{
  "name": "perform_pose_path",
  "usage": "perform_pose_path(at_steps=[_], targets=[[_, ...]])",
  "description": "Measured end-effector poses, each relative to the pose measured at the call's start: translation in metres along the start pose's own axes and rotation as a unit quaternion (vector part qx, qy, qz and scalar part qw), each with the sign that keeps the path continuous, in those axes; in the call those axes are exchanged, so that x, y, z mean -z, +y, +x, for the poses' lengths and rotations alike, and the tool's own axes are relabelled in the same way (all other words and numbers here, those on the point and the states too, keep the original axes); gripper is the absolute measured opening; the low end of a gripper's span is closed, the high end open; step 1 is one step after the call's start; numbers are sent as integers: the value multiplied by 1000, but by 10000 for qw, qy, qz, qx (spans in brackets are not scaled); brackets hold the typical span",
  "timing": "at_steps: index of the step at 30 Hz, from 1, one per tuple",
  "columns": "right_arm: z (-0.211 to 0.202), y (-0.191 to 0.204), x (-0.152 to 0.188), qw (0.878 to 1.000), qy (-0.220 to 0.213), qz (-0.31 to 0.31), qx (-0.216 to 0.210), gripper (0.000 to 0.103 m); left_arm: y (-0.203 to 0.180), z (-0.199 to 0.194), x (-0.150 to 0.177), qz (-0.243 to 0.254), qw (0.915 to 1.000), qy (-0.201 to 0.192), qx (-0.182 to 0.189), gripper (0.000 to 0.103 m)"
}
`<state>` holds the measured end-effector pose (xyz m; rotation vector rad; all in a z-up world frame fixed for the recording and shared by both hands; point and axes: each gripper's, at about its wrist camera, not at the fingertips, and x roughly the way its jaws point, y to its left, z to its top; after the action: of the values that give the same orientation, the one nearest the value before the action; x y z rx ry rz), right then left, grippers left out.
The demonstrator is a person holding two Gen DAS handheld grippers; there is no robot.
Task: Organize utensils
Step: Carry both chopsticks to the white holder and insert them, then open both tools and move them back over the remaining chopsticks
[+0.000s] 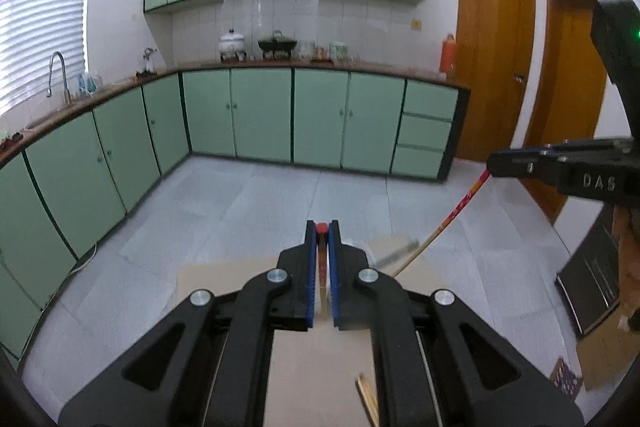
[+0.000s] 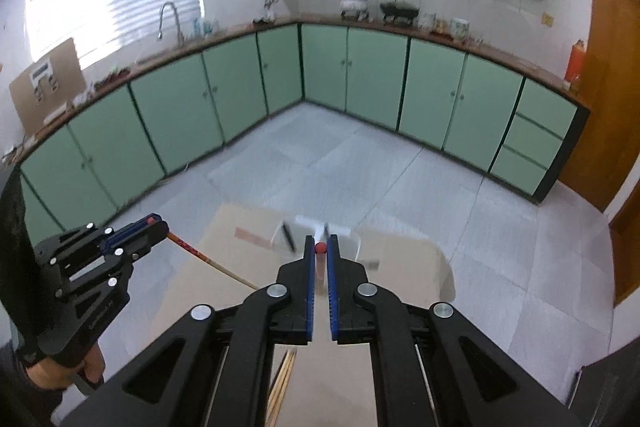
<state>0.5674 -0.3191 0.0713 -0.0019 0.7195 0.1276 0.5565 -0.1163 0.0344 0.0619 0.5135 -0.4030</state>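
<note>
Chopsticks first: the left chopstick (image 1: pixel 321 259) is a pale wooden stick with a red cap. It is pinched upright between the blue pads (image 1: pixel 310 259) of the left gripper (image 1: pixel 321 225), and the cap just clears the fingertips. That gripper is clamped tight on it, up in the air above the cardboard (image 1: pixel 224 279).

The right chopstick (image 2: pixel 320 263) is a match, pale with the same red cap. It sits in the right gripper (image 2: pixel 320 243), which is clenched on it just as hard. This one hangs over the cardboard too, near a clear tray (image 2: pixel 354 241).

From its own camera, each stick is little more than a red dot and a sliver of wood. Look across from the other side and you get the full length. The right wrist view shows the left stick slanting down from the jaws, with a red-patterned band below the grip fading into bare wood. The left wrist view shows the right stick the same way, patterned red up top and plain tan at the bottom.

Only the right wrist view catches the person's hand (image 2: pixel 92 367) and a dark sleeve (image 2: pixel 12 227) behind the left gripper. It also shows dark, blurred items in the tray, though I can't make out what they are.

A loose bundle of plain sticks (image 2: pixel 284 375) lies under the grippers. Green cabinets (image 1: pixel 260 115) ring the room, and the left wrist view adds two brown doors (image 1: pixel 492 67).
</note>
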Motion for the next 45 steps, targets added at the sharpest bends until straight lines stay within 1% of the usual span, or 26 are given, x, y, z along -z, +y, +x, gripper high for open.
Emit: perform_pose_path(at_steps=[4,7,8,10,13,17,18,19,21,23,25,26,28,29,30,31,32,34,35,36,37,39,40,42,43,45], targets=[[31,-14,-19,9999,-19,147,74,6,-1,27,-26,-71,9997,-228,-92,5],[61,-24,-20,9997,70,229,91,6,-5,54,-33,-20,9993,-331,-188,5],[74,-29,-18,9995,133,279,94,5,-5,63,-33,-10,9993,-306,-214,5],[97,-39,-13,9990,270,349,86,6,-5,83,-29,-22,9995,-222,-228,5],[124,-47,-1,9981,463,391,57,6,-4,116,-11,-70,9998,8,-205,5],[152,-51,14,9969,726,318,-24,6,3,142,11,-117,9993,272,-229,5],[155,-51,16,9966,767,291,-39,7,6,145,14,-145,9991,328,-230,6],[155,-52,20,9968,746,276,-29,10,9,147,16,-203,9989,365,-219,8],[149,-50,25,9975,660,258,-60,17,16,142,17,-268,9987,375,-205,27],[130,-49,31,9988,425,198,-104,17,23,123,16,-308,9991,248,-146,32],[107,-49,42,9991,231,260,-253,17,26,97,18,-246,9995,122,-150,32],[93,-50,52,9989,123,299,-352,17,28,85,21,-234,9996,80,-143,34],[67,-47,75,9985,-127,318,-429,18,33,50,39,-286,9995,-91,-113,46],[53,-46,94,9978,-278,319,-504,18,34,37,49,-292,9993,-155,-144,56],[40,-45,118,9972,-401,325,-541,20,34,20,65,-287,9991,-239,-183,59],[32,-42,141,9969,-482,323,-532,21,34,11,77,-268,9991,-263,-188,60],[26,-39,164,9967,-536,321,-515,21,33,-3,100,-210,9992,-248,-224,61],[19,-29,225,9966,-560,377,-475,21,31,-25,147,-204,9991,-214,-318,68],[20,-24,252,9964,-495,454,-517,21,28,-31,164,-157,9991,-180,-363,69],[21,-17,286,9959,-435,576,-551,21,24,-39,190,-118,9990,-122,-425,70],[22,-11,308,9960,-390,595,-541,21,21,-46,217,-152,9991,-53,-391,71],[27,10,366,9972,-236,501,-506,21,16,-57,258,-263,9991,65,-317,71],[29,21,388,9978,-148,421,-495,21,16,-62,273,-328,9990,63,-311,71],[36,39,421,9983,17,290,-500,21,9,-69,308,-419,9986,153,-298,71],[37,46,431,9983,56,251,-517,21,5,-74,324,-461,9984,175,-291,71],[39,58,448,9983,72,180,-552,21,4,-81,342,-588,9977,200,-277,71]])
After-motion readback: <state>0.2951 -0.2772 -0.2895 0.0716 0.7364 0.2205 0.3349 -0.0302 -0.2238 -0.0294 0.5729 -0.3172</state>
